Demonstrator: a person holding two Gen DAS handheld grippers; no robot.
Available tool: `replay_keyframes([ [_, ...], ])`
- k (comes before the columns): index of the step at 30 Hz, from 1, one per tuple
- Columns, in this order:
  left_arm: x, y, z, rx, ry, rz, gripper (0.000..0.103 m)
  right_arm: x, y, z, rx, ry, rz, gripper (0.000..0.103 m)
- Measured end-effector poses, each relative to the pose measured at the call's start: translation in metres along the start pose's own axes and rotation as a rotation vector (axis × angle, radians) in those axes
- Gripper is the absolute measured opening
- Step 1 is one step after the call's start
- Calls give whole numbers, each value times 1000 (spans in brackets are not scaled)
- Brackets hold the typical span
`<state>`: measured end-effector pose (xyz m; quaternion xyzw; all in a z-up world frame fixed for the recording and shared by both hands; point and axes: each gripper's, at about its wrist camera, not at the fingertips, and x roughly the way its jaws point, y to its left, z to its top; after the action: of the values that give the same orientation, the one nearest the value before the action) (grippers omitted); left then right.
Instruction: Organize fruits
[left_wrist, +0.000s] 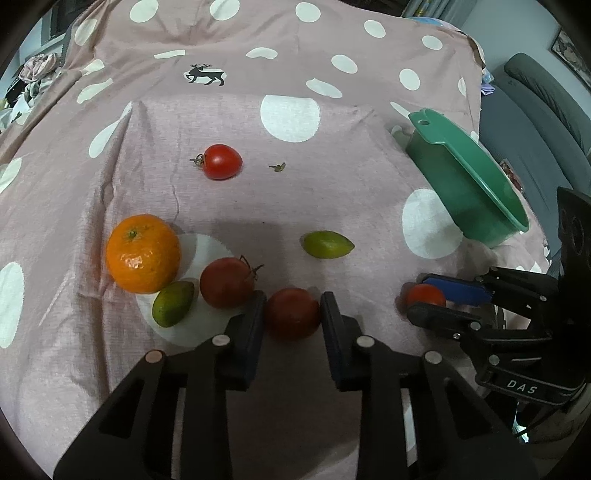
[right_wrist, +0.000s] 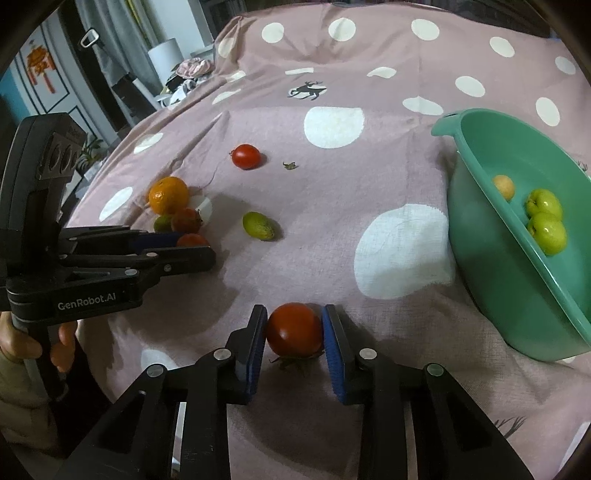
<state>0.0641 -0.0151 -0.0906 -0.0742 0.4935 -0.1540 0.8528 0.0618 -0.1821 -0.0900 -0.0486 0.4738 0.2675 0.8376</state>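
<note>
Currently, my left tongs (left_wrist: 291, 314) pinch a dark red tomato (left_wrist: 291, 314) low on the pink dotted bedspread (left_wrist: 332, 192), just beside a second stemmed tomato (left_wrist: 226, 282), a small green fruit (left_wrist: 173, 303) and an orange (left_wrist: 143, 253). My right tongs (right_wrist: 294, 330) pinch a bright red tomato (right_wrist: 294, 329), stem downward, near the tilted green basin (right_wrist: 491, 266), which holds two green fruits (right_wrist: 546, 218) and one yellowish fruit (right_wrist: 504, 186). Loose on the cloth: one red tomato (left_wrist: 221, 161), one green fruit (left_wrist: 327, 244), one dried calyx (left_wrist: 277, 167).
</note>
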Motion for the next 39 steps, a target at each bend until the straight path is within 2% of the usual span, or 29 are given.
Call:
replay_keyframes([
  [9, -14, -1, -1, -4, -29, -5, 29, -12, 0, 0, 14, -41, 25, 32],
  [20, -33, -23, 9, 40, -78, -20, 29, -46, -9, 0, 50, -147, 25, 32],
  [26, -33, -49, 30, 98, -100, -30, 29, -71, -30, 0, 90, -233, 1, 32],
  [34, -33, -106, 66, 216, -164, -100, 29, -103, -69, -4, 169, -333, -62, 32],
  [39, -21, -135, 83, 279, -166, -129, 29, -116, -95, -6, 220, -380, -106, 32],
])
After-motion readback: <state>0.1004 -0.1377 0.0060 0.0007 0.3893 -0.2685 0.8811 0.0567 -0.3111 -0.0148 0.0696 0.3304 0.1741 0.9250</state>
